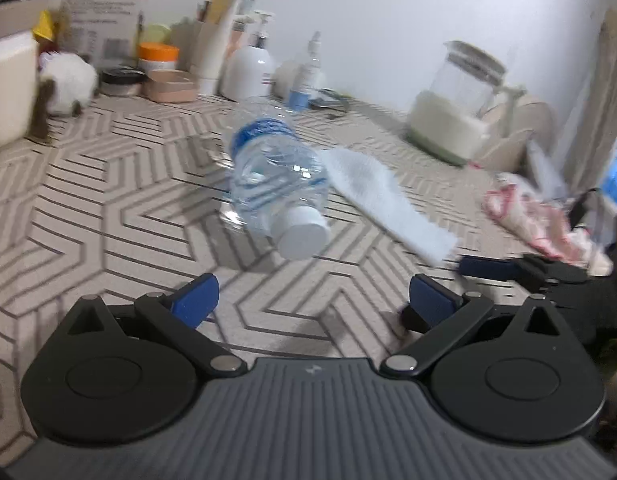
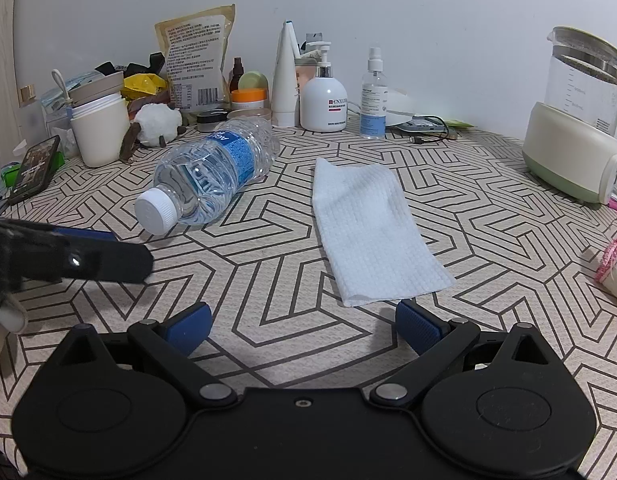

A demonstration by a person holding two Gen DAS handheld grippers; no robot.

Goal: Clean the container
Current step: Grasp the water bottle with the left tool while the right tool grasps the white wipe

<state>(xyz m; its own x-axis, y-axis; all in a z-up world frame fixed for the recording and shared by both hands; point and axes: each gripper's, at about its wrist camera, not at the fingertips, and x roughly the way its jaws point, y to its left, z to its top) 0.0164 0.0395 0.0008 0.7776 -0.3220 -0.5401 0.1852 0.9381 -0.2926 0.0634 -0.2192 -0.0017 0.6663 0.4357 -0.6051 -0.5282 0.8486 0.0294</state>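
Observation:
A clear plastic water bottle with a blue label and white cap lies on its side on the patterned table, cap toward me. A white folded cloth lies flat just right of it. My left gripper is open, a short way in front of the bottle's cap, holding nothing. My right gripper is open too, its right finger close to the cloth's near edge. The left gripper's fingers show at the left of the right wrist view.
Along the back wall stand a white pump bottle, a spray bottle, a tube, jars, a food pouch and a cream cup. A glass kettle sits at the right, a phone at the left, a pink-edged cloth at far right.

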